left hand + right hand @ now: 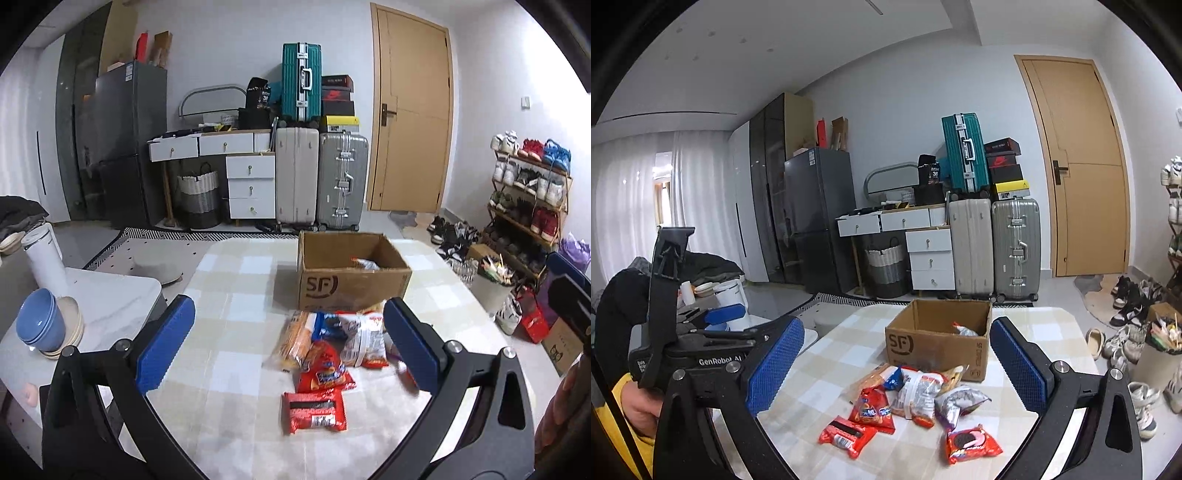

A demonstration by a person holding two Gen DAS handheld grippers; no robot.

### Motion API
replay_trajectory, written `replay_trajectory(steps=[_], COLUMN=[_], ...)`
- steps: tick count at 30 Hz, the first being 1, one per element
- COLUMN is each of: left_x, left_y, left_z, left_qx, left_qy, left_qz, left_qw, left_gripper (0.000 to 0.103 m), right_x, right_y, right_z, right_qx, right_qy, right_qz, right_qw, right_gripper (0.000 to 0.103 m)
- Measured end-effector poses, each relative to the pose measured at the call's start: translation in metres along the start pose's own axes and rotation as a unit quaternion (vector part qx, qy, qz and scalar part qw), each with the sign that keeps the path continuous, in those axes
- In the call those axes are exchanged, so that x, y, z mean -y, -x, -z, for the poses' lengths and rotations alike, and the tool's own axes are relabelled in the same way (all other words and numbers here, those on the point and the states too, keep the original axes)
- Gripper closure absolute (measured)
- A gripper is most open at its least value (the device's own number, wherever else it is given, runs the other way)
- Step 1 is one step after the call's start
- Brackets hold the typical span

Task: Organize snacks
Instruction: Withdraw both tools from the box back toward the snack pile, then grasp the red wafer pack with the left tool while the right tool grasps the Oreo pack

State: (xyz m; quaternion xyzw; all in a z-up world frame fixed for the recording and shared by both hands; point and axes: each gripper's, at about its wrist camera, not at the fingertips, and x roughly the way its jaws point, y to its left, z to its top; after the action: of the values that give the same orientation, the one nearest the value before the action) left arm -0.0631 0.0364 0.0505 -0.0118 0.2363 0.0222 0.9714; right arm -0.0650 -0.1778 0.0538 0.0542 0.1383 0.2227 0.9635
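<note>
Your left tool [290, 334] and right tool [892, 367] both hover released over the checked worktop [236, 295], gripping nothing. The snack packets [916, 395] lie in a loose pile on it, just before the open SF cardboard box [934, 349]. One packet [964, 329] already sits inside the box.
</note>
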Motion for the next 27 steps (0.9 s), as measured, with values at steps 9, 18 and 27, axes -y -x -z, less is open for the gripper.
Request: replay_trajectory(steps=[9,18,27], left_x=[0.0,-0.018,-0.007], left_y=[-0.035,-0.082,-0.16], left_z=[0.014,0.061,0.123], left_qx=[-0.03,-0.089,-0.196], left_qy=[-0.002,-0.004,-0.009], left_qz=[0.01,0.008,0.034], left_qw=[0.9995,0.996,0.9799], left_gripper=[0.001,0.001,0.001], right_x=[0.002,0.012,0.029], right_y=[-0.008,-0.023,-0.054], right_z=[0.02,0.051,0.088], right_qx=[-0.014,-0.042,-0.089], right_qy=[-0.007,-0.014,-0.052], right_qz=[-0.004,0.001,-0.016], right_qw=[1.0,0.999,0.995], right_gripper=[0.001,0.001,0.001])
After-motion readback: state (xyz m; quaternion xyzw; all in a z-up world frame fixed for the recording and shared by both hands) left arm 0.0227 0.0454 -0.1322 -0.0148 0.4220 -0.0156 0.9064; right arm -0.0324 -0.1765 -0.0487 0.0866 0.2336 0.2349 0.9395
